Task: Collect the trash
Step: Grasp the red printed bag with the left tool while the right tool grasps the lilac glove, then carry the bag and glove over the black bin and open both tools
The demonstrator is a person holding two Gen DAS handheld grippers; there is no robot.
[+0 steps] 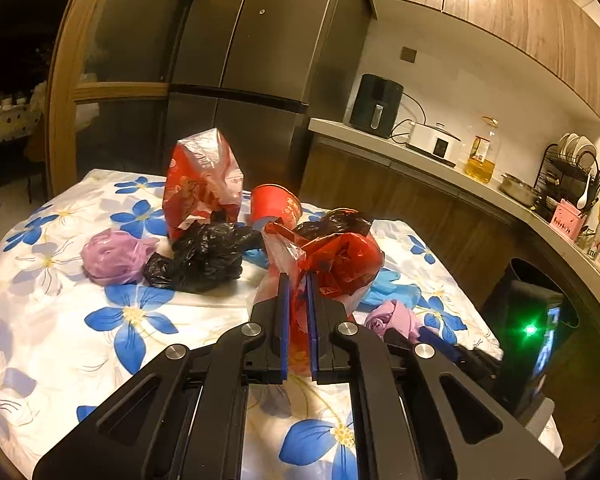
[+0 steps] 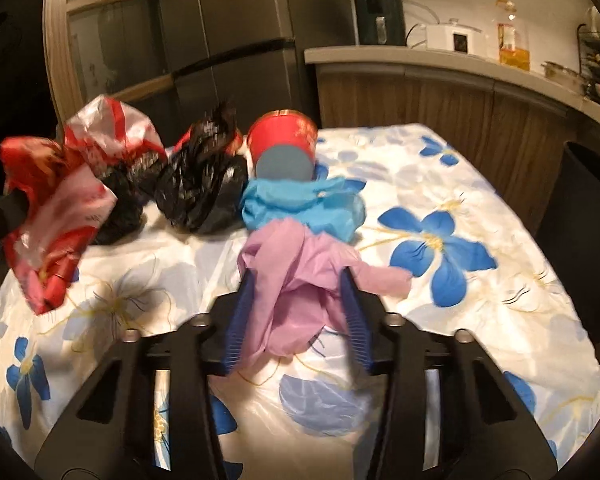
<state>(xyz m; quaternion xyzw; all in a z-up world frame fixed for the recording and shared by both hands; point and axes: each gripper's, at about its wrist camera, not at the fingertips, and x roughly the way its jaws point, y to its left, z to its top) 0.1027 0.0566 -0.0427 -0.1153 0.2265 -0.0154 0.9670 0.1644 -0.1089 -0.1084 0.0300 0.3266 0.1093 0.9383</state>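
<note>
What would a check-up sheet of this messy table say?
Surface: table under a blue-flowered cloth.
Job's things: red plastic bag, pink bag, black bags, blue bag, red cup on its side.
Clutter: second pink bag.
Grippers: left claw shut on the red plastic bag; right claw around the pink bag.
Cables: black cord behind the air fryer.
Surroundings: fridge, counter, dish rack, dark bin.

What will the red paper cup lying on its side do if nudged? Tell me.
The red paper cup lies on its side, so it will probably roll in a curve. It looks light and thin-walled, likely crushing under a firm squeeze. The blue bag beside it may stop it.
</note>
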